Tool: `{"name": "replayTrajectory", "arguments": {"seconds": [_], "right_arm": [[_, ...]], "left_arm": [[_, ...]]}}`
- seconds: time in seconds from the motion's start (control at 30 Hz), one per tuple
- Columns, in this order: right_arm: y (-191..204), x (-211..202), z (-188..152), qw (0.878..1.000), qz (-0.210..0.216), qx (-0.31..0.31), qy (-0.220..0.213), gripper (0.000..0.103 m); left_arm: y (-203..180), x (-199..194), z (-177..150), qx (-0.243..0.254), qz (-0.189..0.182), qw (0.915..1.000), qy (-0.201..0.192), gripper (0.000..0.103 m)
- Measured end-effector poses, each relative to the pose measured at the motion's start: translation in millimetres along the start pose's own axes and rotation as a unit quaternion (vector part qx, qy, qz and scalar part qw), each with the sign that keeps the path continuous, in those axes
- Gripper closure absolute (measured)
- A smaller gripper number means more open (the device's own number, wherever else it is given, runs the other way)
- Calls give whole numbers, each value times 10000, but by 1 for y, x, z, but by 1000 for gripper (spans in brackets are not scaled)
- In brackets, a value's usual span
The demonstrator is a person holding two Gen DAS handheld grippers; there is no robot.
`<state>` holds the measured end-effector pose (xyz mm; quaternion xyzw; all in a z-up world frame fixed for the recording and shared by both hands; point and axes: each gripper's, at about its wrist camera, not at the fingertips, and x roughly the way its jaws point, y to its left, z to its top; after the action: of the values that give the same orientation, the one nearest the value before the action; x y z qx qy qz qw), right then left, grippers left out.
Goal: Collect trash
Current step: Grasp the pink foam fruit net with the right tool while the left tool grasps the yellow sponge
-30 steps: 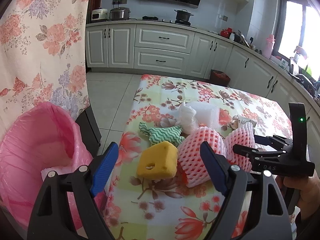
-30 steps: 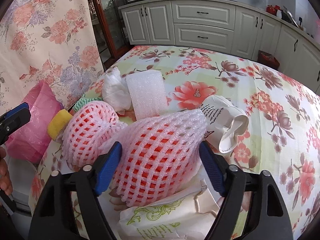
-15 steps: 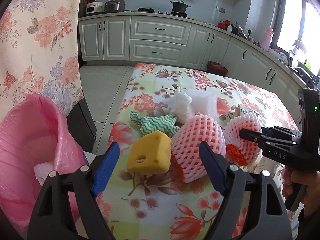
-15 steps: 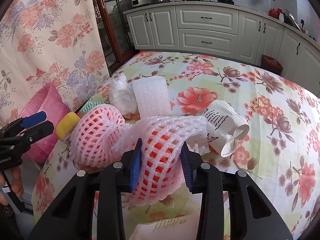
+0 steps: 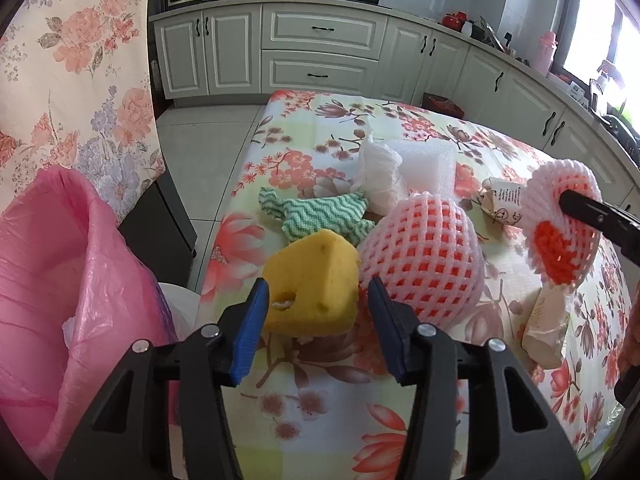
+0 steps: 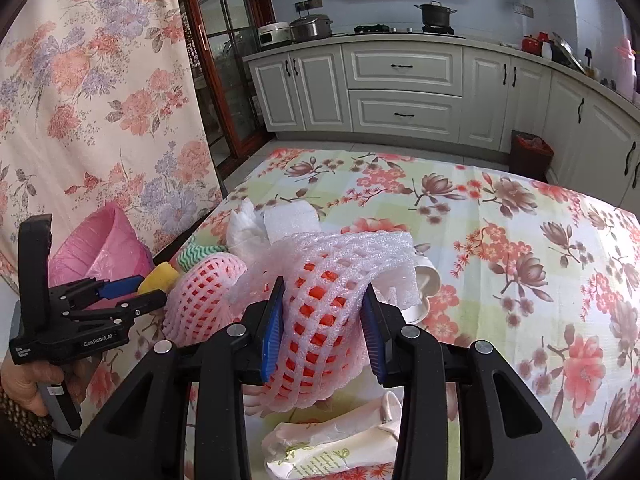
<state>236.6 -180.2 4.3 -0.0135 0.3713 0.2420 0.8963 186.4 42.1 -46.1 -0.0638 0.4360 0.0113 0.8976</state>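
Left wrist view: my left gripper (image 5: 316, 320) has just been closing around the yellow sponge (image 5: 314, 280). The sponge sits between the fingers (image 5: 250, 330), at the near left edge of the bench (image 5: 500, 152). The blue pads look close on both sides, but I can't tell if they're pressing yet; I'd call it not yet clamped. Just right of the sponge, touching it, is a pink foam net (image 5: 424, 256). Behind them are a green-striped cloth (image 5: 320, 218), a white tissue wad (image 5: 378, 178) and a white foam block (image 5: 428, 160). The bin with the pink bag (image 5: 52, 272) stands left of the bench, below its edge, mouth open. At far right my other fingers carry a second net clear of the bench.

Right wrist view: my right gripper (image 6: 322, 324) is clamped on that second foam net (image 6: 320, 308), with the pads squeezing it flat on both sides. A paper cup (image 6: 424, 288) lies on its side behind it, and a crumpled printed wrapper (image 6: 332, 448) is near, under the fingers. The left gripper shows at far left, by the sponge.

Step, as I read it: double pick, right done, left finishing. Next: close the left fully on the sponge, lift, and swing both left over the bag mouth. The sponge is soft, so I need a firm squeeze. The net beside it may drag along.
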Motion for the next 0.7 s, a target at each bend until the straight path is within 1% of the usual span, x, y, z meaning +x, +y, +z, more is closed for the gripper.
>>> {"name": "replayTrajectory", "arguments": {"seconds": [0.07,0.2,0.43,0.7], "right_arm": [[-3,-5,0,10000,-42,29,-46,68],[-8,-11,0,9999,-88,82,-89,68],[-12,-27,1,9994,-168,155,-258,68],[-12,-49,7,9983,-263,160,-505,68]], "left_arm": [[0,3,-2,31,-22,10000,51,67],[1,-1,-4,25,-33,10000,-3,71],[5,-21,-5,-52,17,9998,-179,72],[10,-59,-3,-101,-8,9986,-519,72]]}}
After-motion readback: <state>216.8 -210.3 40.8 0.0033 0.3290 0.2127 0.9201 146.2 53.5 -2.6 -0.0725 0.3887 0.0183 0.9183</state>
